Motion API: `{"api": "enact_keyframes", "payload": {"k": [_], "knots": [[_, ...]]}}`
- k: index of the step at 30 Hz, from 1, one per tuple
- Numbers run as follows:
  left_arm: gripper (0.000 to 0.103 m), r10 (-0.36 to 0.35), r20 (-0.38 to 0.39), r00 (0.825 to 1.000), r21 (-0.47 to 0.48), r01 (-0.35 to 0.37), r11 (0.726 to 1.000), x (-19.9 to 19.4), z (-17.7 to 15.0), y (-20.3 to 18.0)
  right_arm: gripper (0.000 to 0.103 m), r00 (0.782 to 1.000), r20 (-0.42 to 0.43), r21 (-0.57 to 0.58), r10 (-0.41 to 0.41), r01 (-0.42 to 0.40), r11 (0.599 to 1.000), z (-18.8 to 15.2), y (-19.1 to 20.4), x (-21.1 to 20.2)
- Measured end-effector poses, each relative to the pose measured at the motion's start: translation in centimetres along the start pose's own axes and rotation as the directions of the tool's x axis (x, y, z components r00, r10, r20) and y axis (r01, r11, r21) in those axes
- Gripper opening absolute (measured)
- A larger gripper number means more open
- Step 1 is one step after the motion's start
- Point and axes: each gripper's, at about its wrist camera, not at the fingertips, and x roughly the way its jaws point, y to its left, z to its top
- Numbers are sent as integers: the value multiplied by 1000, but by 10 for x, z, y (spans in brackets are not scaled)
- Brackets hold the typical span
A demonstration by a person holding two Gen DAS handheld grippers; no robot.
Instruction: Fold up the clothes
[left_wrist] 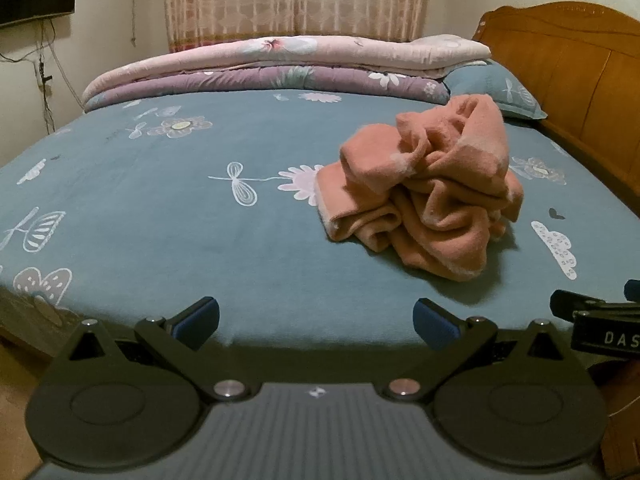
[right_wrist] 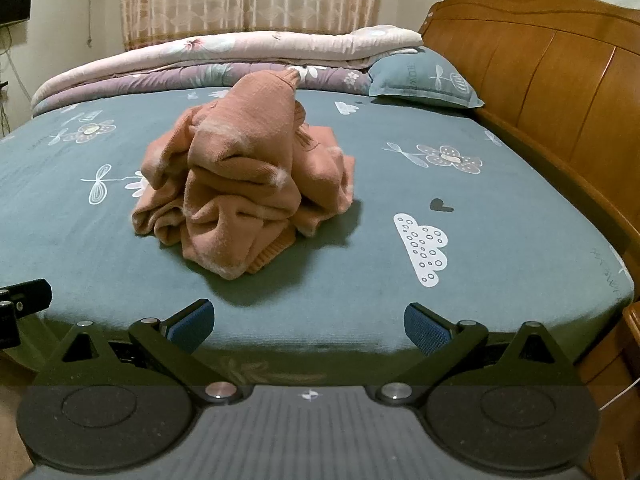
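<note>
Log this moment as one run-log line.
stage: pre-grasp | left gripper: open, empty | right gripper: open, empty | pink sweater: crumpled heap on bed sheet, untouched | folding: not started

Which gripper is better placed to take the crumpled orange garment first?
Probably the right gripper: the orange garment lies almost straight ahead of it. For the left gripper, also open, it lies off to the right.

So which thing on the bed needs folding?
Look at the big bed with the teal flower-print sheet. Near its middle sits a crumpled salmon-pink knitted garment. Unlike the flat folded pink and purple quilts behind, it is a messy heap.
</note>
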Motion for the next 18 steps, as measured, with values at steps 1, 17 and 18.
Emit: {"api": "enact_keyframes", "payload": {"k": [1, 17, 18], "knots": [[102, -2, -2, 1000, -1, 2, 1000, 0, 0, 0, 103, 1000, 0, -1, -1, 1, 1000, 0, 0, 0], [102, -3, -19, 1000, 6, 3, 1000, 8, 1, -4, 103, 1000, 4, -2, 2, -2, 1000, 3, 2, 0], [102, -4, -19, 1000, 5, 4, 1000, 8, 1, -5, 103, 1000, 3, -2, 3, -3, 1000, 3, 2, 0]]}}
